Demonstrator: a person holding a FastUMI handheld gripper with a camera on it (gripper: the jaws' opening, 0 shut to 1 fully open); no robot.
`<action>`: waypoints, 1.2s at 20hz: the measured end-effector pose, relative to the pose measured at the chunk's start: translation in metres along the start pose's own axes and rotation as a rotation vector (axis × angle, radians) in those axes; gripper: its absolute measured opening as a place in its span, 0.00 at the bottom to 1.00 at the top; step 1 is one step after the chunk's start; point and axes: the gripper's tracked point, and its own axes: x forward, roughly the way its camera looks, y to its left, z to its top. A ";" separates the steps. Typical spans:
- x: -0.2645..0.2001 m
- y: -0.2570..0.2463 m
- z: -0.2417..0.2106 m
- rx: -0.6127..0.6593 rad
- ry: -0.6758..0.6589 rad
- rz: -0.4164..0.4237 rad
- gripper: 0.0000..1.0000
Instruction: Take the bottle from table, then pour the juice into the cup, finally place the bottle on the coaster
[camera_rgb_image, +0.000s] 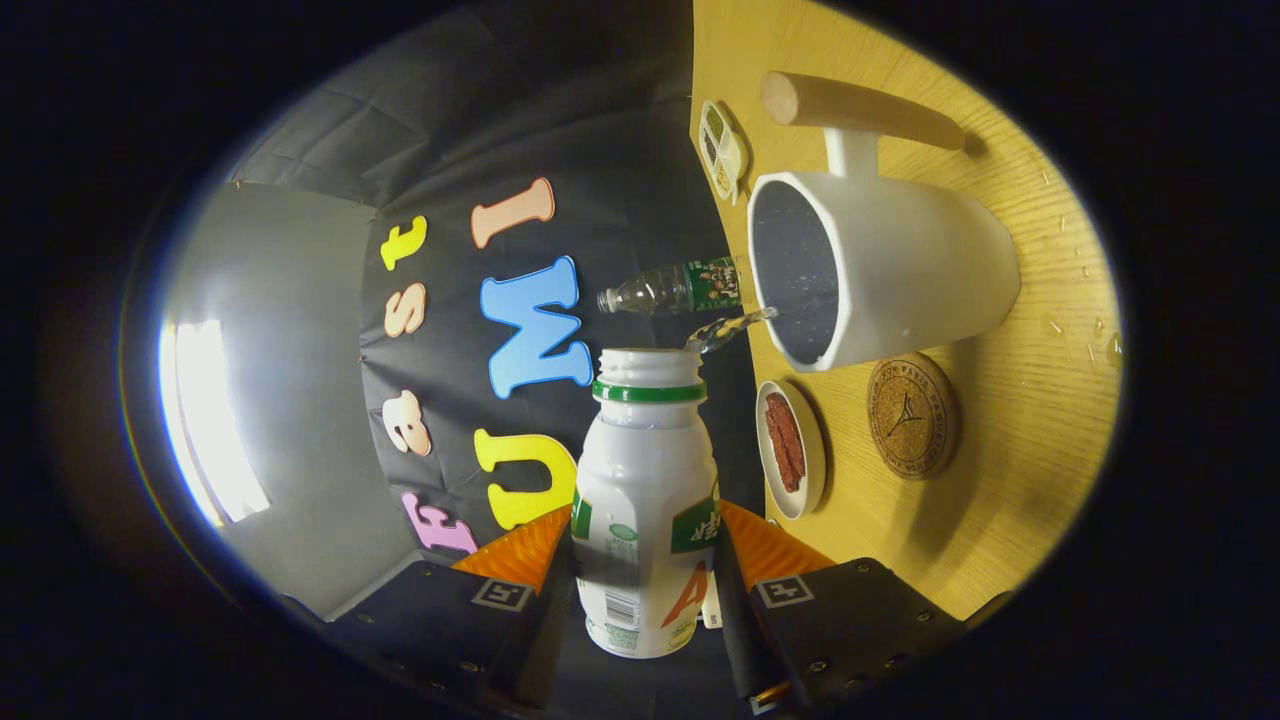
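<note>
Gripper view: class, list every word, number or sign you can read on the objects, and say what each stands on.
Bottle, clamped between the fingers of the gripper: print and barcode too small to read.
Coaster: ring of lettering around a tower emblem, too blurred to read.
Small bottle beyond: label unreadable.

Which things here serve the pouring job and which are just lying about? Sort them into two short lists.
Job:
white plastic bottle with green neck ring, clamped between the tool fingers and tipped, liquid streaming out
large white cup with wooden handle, catching the stream
round cork coaster, bare

Lying about:
small white dish of red strips
clear plastic bottle with green label
small white divided tray
</note>
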 end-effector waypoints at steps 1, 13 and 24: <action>0.000 0.000 0.001 0.005 -0.001 0.000 0.66; -0.005 0.000 0.011 0.068 -0.043 0.007 0.66; -0.007 0.010 0.017 0.123 -0.074 0.025 0.66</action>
